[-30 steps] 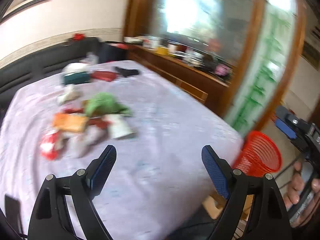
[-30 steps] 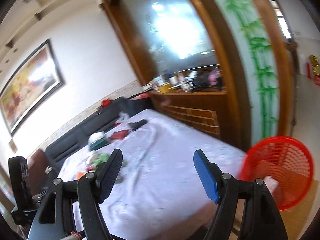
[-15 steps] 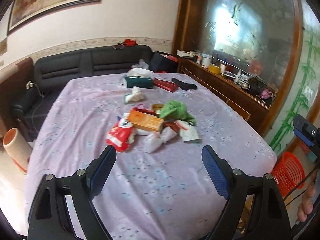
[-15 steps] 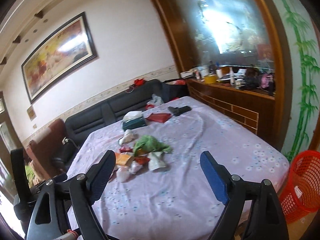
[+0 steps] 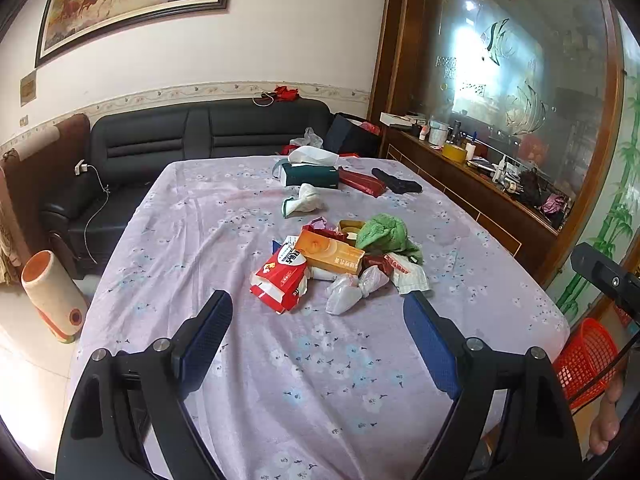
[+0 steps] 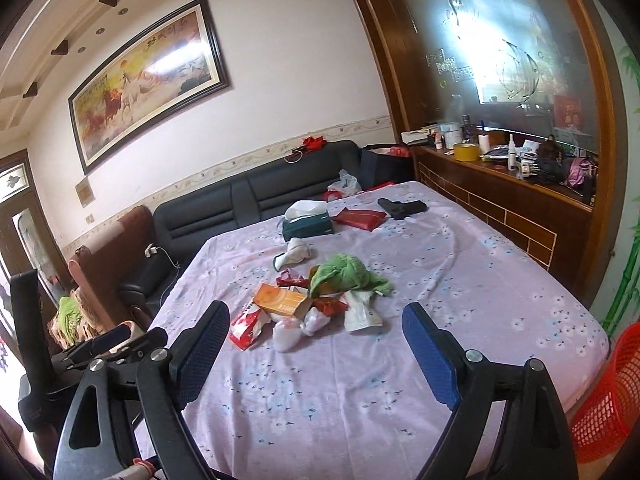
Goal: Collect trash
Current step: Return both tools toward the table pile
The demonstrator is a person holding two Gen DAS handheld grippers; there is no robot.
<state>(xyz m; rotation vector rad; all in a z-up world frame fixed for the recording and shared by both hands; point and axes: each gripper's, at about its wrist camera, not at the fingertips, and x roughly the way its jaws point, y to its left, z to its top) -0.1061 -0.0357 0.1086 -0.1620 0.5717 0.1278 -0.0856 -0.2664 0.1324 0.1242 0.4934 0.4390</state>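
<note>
Trash (image 5: 340, 264) sits in a pile in the middle of the table (image 5: 360, 380), none looks picked up yet, the red basket (image 5: 586, 360) waits beside the table, and the left hand-held gripper (image 5: 318, 344) and right hand-held gripper (image 6: 316, 348) hang wide and hold nothing.

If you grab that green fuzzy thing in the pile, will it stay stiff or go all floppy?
Probably floppy: the green cloth lies crumpled and draped over the trash pile. It looks light and fuzzy, so the open grippers should pinch it easily, though a loose corner may dangle.

Blk sofa (image 5: 208, 136), framed painting (image 6: 148, 76), wood cabinet (image 5: 472, 188).
</note>
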